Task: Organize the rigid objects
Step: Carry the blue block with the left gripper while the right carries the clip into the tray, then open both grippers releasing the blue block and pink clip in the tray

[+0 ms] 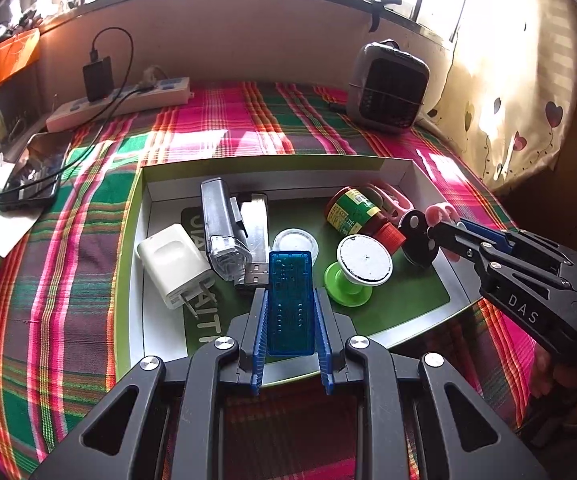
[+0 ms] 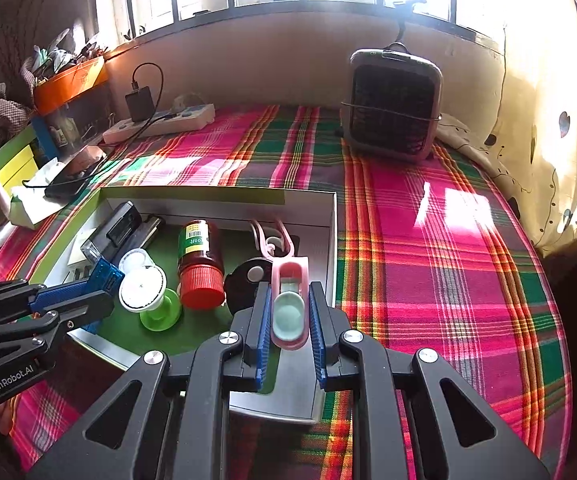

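Note:
A shallow cardboard box (image 1: 400,170) with a green floor holds several small items. My left gripper (image 1: 290,308) is shut on a translucent blue rectangular case (image 1: 291,300) over the box's near edge. My right gripper (image 2: 288,312) is shut on a pink clip-like tool with a pale green pad (image 2: 288,304) at the box's right side (image 2: 333,240). In the box lie a white charger (image 1: 172,264), a grey stapler-like device (image 1: 220,224), a USB stick (image 1: 254,276), a clear lid (image 1: 294,240), a red-capped jar (image 2: 198,256), a green-and-white spool (image 2: 144,288) and a black disc (image 2: 244,280).
The box sits on a plaid cloth (image 2: 428,240). A grey fan heater (image 2: 392,104) stands at the back. A power strip with a charger (image 1: 120,100) and a phone (image 1: 32,172) lie at the back left. A curtain (image 2: 548,140) hangs on the right.

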Demonstrator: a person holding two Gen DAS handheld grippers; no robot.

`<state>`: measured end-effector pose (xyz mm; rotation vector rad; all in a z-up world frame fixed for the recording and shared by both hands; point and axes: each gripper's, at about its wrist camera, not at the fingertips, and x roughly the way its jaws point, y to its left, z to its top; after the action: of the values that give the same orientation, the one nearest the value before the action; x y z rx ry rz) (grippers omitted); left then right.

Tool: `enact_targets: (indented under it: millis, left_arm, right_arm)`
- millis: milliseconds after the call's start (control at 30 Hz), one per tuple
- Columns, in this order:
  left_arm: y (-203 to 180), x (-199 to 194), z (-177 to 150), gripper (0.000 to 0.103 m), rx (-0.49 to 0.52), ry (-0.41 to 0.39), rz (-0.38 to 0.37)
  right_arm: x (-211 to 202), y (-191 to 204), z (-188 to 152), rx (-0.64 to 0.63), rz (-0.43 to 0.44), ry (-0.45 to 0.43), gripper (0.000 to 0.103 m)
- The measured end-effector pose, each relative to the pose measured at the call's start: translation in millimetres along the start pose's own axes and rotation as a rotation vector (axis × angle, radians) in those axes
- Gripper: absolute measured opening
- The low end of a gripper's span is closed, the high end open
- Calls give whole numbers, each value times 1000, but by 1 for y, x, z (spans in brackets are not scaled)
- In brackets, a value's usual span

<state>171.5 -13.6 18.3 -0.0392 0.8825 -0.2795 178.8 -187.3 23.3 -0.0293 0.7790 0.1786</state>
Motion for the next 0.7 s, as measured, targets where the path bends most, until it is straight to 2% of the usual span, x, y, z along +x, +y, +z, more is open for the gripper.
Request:
enact_targets:
  millis: [700]
  left_arm:
    - [0, 0, 0, 22, -6, 1, 10]
  right_arm:
    - [-2, -2, -1, 9, 5, -14, 19]
